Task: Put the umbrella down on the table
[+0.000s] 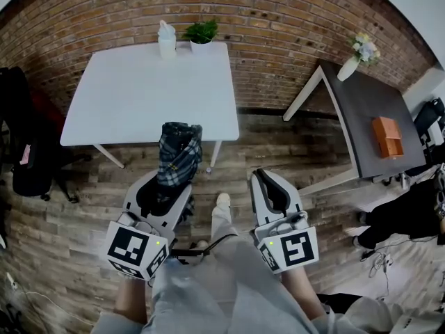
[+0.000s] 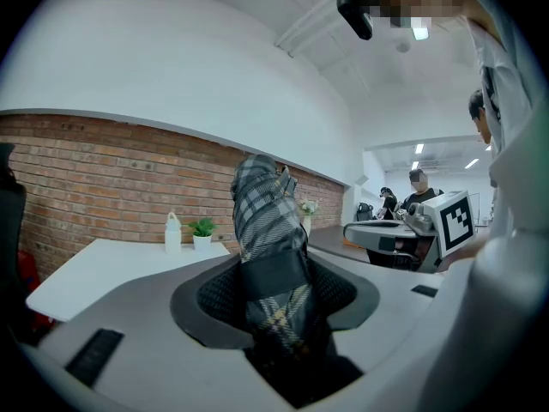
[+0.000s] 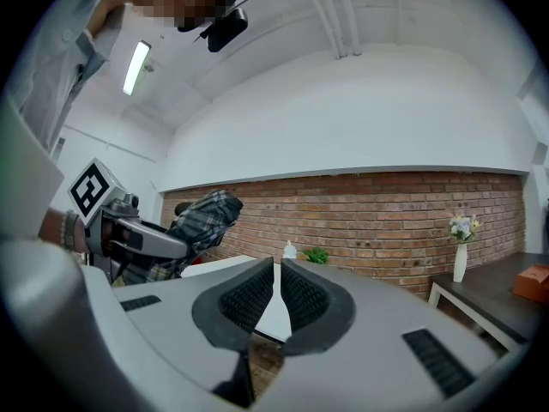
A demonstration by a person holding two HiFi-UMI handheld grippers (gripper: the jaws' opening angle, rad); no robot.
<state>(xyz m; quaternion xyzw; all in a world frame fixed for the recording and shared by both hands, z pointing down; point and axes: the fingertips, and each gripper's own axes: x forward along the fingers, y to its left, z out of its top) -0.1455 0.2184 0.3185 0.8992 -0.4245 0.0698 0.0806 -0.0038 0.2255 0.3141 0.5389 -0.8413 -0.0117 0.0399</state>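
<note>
1. Closest to the person, low over the wooden floor (image 1: 83, 186), the left gripper (image 1: 165, 190) pinches a folded plaid umbrella (image 1: 179, 153); its jaws stand wide, one pad on each side of the bundled fabric just below the strap, and the umbrella's far end juts up and forward
2. Beside it, the right gripper (image 1: 270, 186) carries nothing: its jaws are drawn together with only a thin slit between the pads
3. Judged by its look, the umbrella is light, with soft, loose cloth over a stiff core, so the folds may give and slip under the pads. The present hold around the thick wrapped middle seems sound. It should be laid on its side, since the round bundle could roll
4. Ahead of both grippers, the white table (image 1: 139, 99) has a wide bare top, and the umbrella is not yet over it
5. At that table's far edge, against the brick wall (image 1: 292, 19), a pale bottle (image 1: 167, 40) stands beside a small white pot holding a green plant (image 1: 201, 33). I cannot tell what the bottle holds
6. Farther right, on the dark table (image 1: 365, 106), a white vase (image 1: 349, 67) holds pale flowers, and an orange box (image 1: 387, 136) lies well apart from it, contents unclear
</note>
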